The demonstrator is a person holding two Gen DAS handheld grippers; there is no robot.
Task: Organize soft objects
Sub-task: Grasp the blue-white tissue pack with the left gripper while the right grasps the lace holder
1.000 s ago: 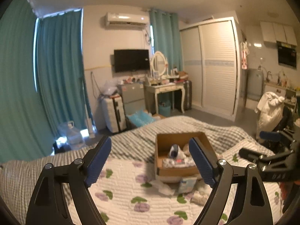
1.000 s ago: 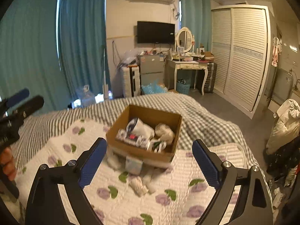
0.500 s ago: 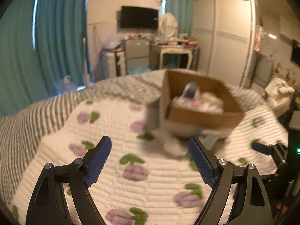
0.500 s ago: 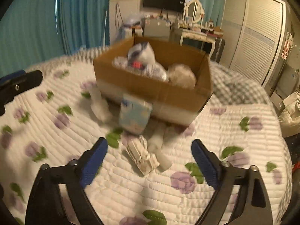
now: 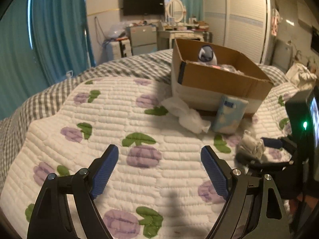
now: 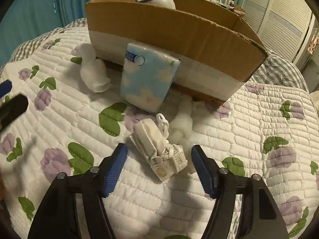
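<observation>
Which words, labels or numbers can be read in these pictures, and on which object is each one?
None can be read.
Blue tissue pack: a dark blue label with print, too blurred to read.
Cardboard box: no print visible.

Almost no writing can be read in either view.

The one printed mark is a small blue label on the light-blue tissue pack [image 6: 148,79], which leans against the cardboard box [image 6: 175,29]. In the right wrist view the label sits at about 11 o'clock on the pack's face, beside a round printed ring; it seems to carry a few white characters, but they are too small and blurred to make out. The left wrist view shows the same blue patch near the pack's top [image 5: 229,117], equally unreadable. The box's outer walls show no lettering.
</observation>
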